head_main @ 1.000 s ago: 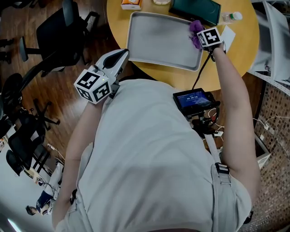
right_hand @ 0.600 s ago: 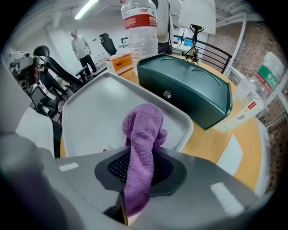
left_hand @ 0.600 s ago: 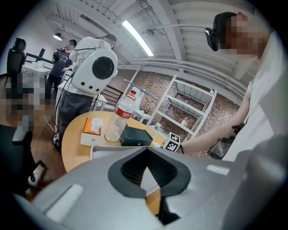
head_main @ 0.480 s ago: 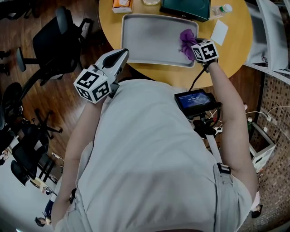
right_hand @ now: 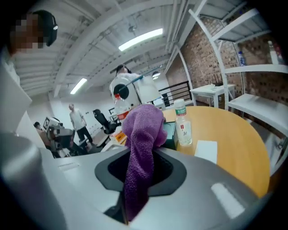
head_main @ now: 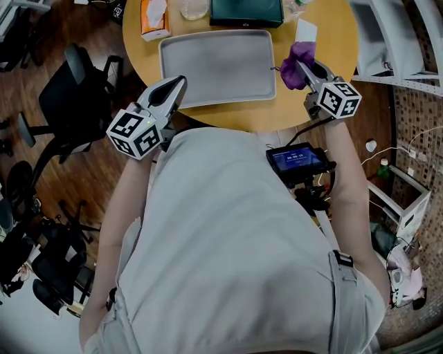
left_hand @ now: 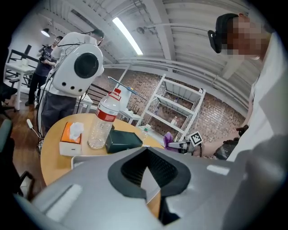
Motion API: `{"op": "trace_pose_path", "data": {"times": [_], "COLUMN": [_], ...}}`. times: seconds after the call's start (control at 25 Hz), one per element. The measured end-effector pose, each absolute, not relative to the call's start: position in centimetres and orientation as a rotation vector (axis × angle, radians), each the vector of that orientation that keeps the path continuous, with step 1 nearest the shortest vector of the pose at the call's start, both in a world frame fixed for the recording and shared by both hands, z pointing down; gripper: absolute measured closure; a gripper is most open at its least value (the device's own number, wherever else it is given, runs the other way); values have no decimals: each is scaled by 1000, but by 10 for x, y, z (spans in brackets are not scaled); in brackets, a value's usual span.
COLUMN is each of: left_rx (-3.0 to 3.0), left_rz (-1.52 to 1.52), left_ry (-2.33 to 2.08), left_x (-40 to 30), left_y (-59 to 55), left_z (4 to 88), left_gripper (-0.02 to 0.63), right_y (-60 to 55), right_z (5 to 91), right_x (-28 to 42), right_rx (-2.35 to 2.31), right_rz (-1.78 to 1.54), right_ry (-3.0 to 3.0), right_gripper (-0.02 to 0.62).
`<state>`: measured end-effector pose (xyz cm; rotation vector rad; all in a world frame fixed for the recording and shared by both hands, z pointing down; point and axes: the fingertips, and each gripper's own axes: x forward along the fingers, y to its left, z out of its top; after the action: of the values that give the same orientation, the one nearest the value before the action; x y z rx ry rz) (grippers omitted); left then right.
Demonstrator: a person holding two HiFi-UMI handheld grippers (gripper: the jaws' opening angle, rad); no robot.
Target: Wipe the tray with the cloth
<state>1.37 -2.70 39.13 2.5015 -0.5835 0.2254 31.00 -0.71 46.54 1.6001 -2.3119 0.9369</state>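
Observation:
The grey metal tray [head_main: 218,66] lies on the round wooden table [head_main: 325,48]. My right gripper [head_main: 302,67] is shut on the purple cloth [head_main: 296,63], just right of the tray's right edge and off the tray. In the right gripper view the cloth [right_hand: 140,148] bunches up out of the right gripper [right_hand: 138,155]. My left gripper [head_main: 176,86] hovers at the tray's near left edge, shut and holding nothing. In the left gripper view the left gripper [left_hand: 146,151] has its jaws together.
Behind the tray stand an orange tissue box [head_main: 154,17], a clear bottle [left_hand: 102,121] and a dark green box [head_main: 246,12]. A white card [head_main: 306,31] lies at the back right, with a small bottle [right_hand: 181,123]. Office chairs [head_main: 69,90] stand left, metal shelving [head_main: 394,41] right.
My right gripper has carried the cloth from the tray's right part off to the right, beyond the rim. The left gripper stays by the near left edge.

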Motion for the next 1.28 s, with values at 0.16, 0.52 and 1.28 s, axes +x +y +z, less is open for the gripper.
{"op": "trace_pose_path", "data": {"times": [0.16,0.52,1.28], "left_rx": [2519,2524,2529], "left_rz": [220,226,212], "left_ry": [-574,-530,-573], "left_x": [22,39,30], "left_y": [-34,-37,-47], "left_z": [386,391,383], "left_gripper": [606,606,606], "right_y": [2,12,-5], "right_z": [435,413,402], "right_x": [323,326,300], "right_rx": [1727,1778,1660], "right_rz": [957,903,786], "right_ry": [-2425,-2528,-2577], "right_gripper": [523,525,526]}}
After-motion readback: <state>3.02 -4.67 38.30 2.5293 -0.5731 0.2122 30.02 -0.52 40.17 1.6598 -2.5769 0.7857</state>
